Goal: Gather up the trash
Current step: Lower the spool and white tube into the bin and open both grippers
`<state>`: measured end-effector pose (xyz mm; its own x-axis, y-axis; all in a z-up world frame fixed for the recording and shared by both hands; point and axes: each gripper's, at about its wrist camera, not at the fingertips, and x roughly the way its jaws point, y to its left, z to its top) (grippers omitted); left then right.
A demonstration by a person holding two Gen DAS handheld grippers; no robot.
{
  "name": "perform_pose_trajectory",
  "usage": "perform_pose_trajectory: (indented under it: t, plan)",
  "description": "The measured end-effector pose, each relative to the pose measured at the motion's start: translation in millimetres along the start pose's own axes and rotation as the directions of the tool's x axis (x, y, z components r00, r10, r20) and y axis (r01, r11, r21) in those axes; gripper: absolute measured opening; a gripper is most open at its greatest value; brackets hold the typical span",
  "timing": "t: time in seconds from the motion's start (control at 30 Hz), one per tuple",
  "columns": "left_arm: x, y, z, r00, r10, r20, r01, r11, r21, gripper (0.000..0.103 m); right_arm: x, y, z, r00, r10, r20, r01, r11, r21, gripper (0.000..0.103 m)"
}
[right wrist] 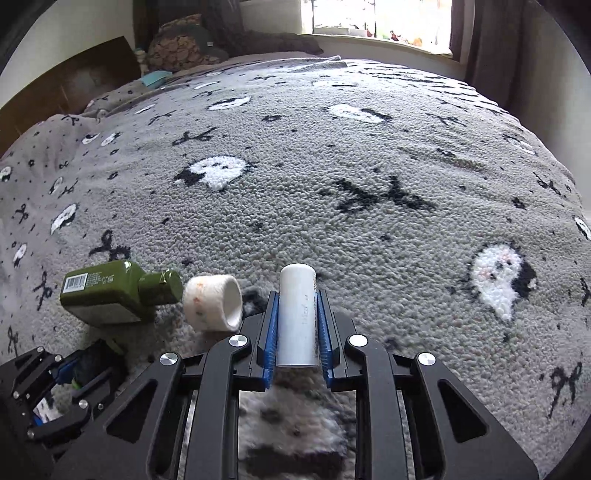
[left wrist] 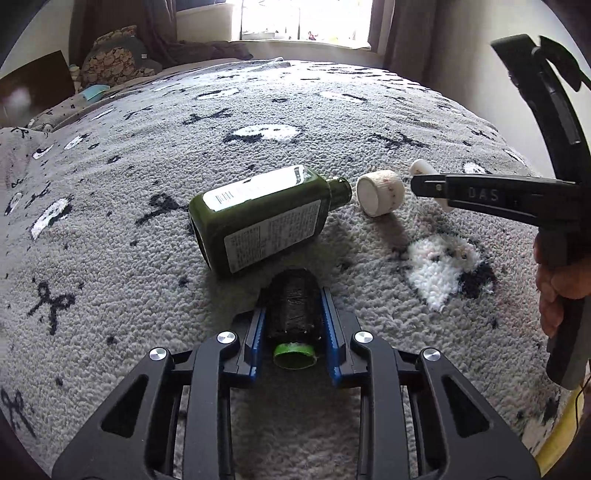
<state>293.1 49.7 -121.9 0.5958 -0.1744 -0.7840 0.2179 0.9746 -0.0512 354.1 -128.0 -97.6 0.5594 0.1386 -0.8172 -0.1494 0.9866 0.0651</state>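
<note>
My left gripper (left wrist: 292,295) is shut on a black cylinder with a green end (left wrist: 291,314), low over the grey patterned blanket (left wrist: 147,258). A dark green bottle (left wrist: 266,218) lies on its side just ahead of it, and a white bandage roll (left wrist: 380,192) lies at the bottle's neck. My right gripper (right wrist: 297,299) is shut on a white tube (right wrist: 297,317); it shows in the left wrist view (left wrist: 417,184) at the right, beside the roll. The bottle (right wrist: 110,291) and roll (right wrist: 212,301) lie left of the right gripper. The left gripper (right wrist: 66,373) shows at lower left.
The blanket covers a bed. Pillows (left wrist: 114,59) and a brown headboard (left wrist: 33,85) are at the far left, a bright window (left wrist: 303,18) with curtains at the far end. A hand (left wrist: 557,291) holds the right gripper's handle.
</note>
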Motion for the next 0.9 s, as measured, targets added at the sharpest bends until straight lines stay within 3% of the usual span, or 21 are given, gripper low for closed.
perform_pose_trajectory:
  t: [0.4, 0.9]
  plan:
    - [-55.5, -56.3, -46.9, 0.998, -0.055, 0.017, 0.054, 0.998, 0.039, 0.025, -98.1, -26.2, -83.0, 0.992, 0.016, 0.125, -0.006, 0.997, -0.081, 0.021]
    - [-142.0, -125.8, -129.6, 0.981, -0.16, 0.112, 0.151, 0.985, 0.085, 0.025, -210.9, -31.3, -219.0, 0.958, 0.113, 0.263, -0.088, 0.991, -0.105, 0.021]
